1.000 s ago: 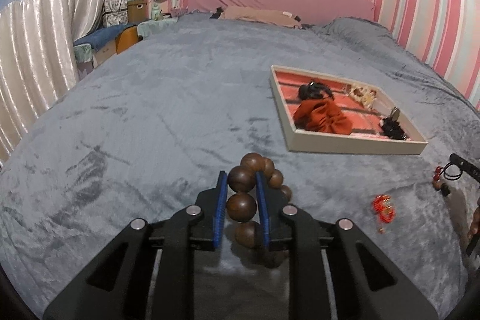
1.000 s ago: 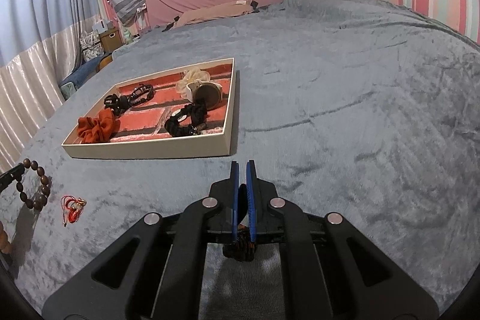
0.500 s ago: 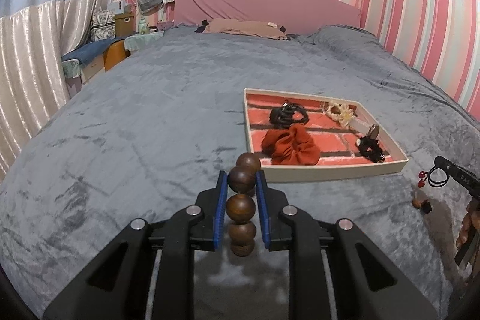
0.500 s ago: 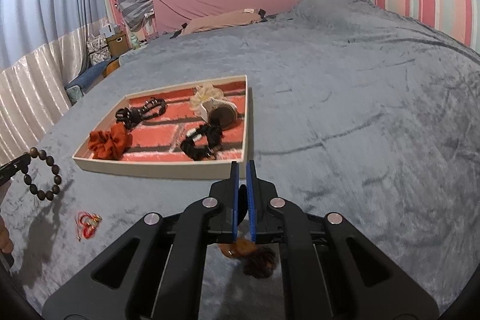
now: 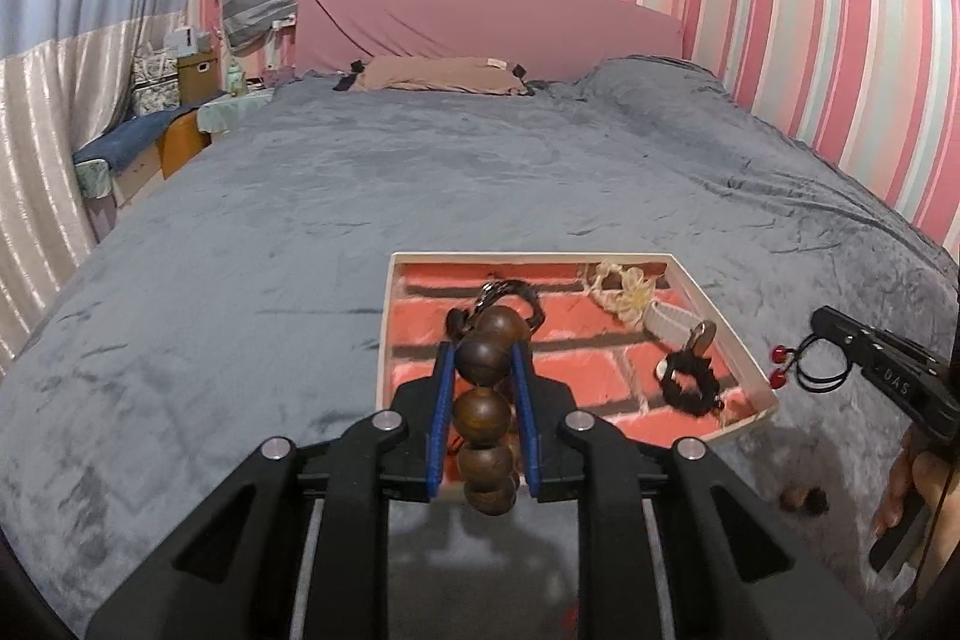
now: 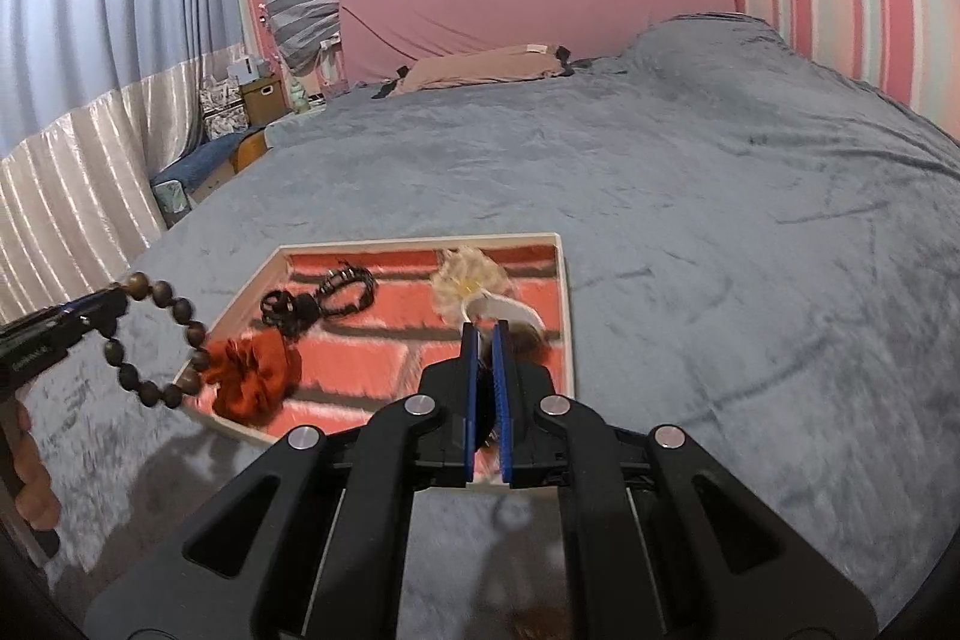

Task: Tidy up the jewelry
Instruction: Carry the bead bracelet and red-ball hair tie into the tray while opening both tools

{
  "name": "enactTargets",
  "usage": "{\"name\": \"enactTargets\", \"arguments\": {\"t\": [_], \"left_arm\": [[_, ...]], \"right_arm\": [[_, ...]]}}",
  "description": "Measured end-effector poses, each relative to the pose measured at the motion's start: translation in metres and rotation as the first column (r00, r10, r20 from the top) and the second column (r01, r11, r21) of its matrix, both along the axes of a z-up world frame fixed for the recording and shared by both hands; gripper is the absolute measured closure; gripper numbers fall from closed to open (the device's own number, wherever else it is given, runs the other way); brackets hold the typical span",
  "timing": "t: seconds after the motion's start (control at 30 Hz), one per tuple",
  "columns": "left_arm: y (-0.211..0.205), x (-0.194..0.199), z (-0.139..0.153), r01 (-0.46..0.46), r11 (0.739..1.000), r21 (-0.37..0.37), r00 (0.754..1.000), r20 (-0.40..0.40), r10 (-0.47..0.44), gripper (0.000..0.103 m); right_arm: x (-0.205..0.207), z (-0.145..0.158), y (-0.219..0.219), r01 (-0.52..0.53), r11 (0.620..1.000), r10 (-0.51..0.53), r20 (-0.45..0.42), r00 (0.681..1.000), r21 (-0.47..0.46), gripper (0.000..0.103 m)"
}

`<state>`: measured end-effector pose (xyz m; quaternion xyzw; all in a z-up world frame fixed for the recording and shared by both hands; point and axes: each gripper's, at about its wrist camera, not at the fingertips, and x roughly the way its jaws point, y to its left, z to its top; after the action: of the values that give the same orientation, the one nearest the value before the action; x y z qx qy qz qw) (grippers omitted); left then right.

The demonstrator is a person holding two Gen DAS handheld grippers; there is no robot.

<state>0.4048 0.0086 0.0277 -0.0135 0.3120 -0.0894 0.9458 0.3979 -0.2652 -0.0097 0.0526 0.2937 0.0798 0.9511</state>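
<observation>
My left gripper [image 5: 482, 358] is shut on a brown wooden bead bracelet [image 5: 485, 412] and holds it above the near left corner of the tray [image 5: 747, 370]; the bracelet also hangs at the left of the right wrist view [image 6: 157, 340]. My right gripper [image 6: 485, 340] is shut on a thin black hair tie with red beads [image 5: 804, 370], held over the tray's near right edge [image 6: 567, 316]. In the tray lie an orange scrunchie [image 6: 255, 376], a black clip [image 6: 318, 301], a cream scrunchie [image 6: 465, 280] and a black scrunchie [image 5: 690, 388].
The tray rests on a grey velvet bedspread [image 5: 300, 244]. A small brown and black thing [image 5: 801, 501] lies on the bedspread near the tray's right corner. A pink headboard [image 5: 480, 16] and a tan pillow [image 5: 444, 75] are far back. A bedside shelf [image 5: 150, 136] stands at the left.
Both grippers have risen and moved forward to the tray, carrying the bead bracelet and the hair tie. The red trinket on the bedspread has dropped out of both views.
</observation>
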Motion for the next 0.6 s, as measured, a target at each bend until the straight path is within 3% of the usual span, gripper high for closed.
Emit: {"name": "enactTargets", "arguments": {"t": [0.27,0.6], "left_arm": [[-0.015,0.048,-0.024,0.01,1.0,0.019,0.999,-0.05,-0.009,0.083],[-0.01,0.088,-0.063,-0.041,0.997,0.07,0.993,-0.11,0.048,0.083]], "right_arm": [[0.052,-0.014,0.031,-0.044,0.999,0.043,-0.025,0.999,-0.004,0.097],[0.092,-0.063,0.055,-0.06,0.997,0.054,-0.129,0.99,-0.043,0.097]]}}
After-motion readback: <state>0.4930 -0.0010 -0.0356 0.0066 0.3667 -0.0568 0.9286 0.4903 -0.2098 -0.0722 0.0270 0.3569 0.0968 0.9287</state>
